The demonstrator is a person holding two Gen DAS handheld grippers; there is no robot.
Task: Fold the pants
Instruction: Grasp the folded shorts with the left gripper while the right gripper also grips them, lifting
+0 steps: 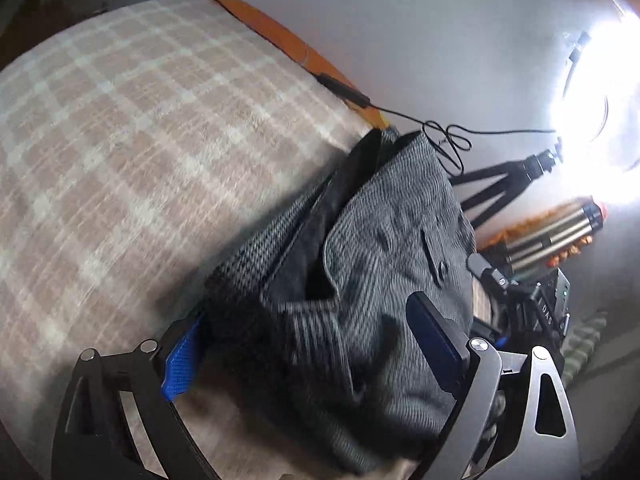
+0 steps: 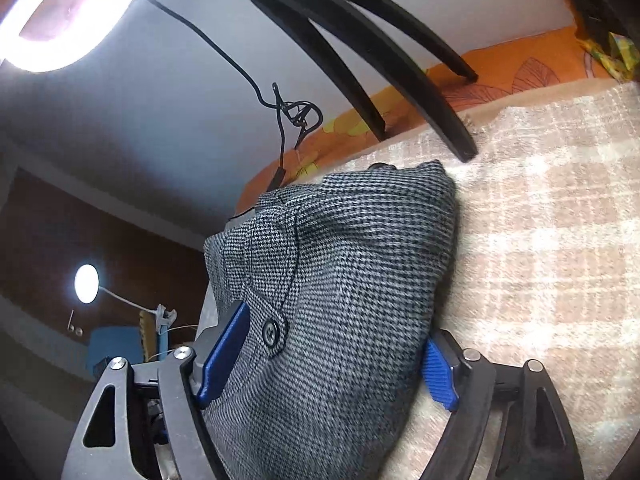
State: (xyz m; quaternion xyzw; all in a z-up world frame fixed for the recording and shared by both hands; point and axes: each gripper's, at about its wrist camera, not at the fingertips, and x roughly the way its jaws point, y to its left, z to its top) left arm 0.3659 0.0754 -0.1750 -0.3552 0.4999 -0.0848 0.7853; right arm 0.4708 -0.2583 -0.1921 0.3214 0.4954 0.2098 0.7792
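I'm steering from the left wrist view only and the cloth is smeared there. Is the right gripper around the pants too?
Observer: Yes. In the right wrist view the pants lie between the right gripper's blue pads, jaws open.
Operator: Any fastener near it?
Observer: A black button on a pocket flap sits beside its left pad.
Operator: What's beyond the pants?
Observer: A tripod leg stands on the checked blanket just past the fold.
Operator: And my gripper?
Observer: The left gripper is open astride the pants.
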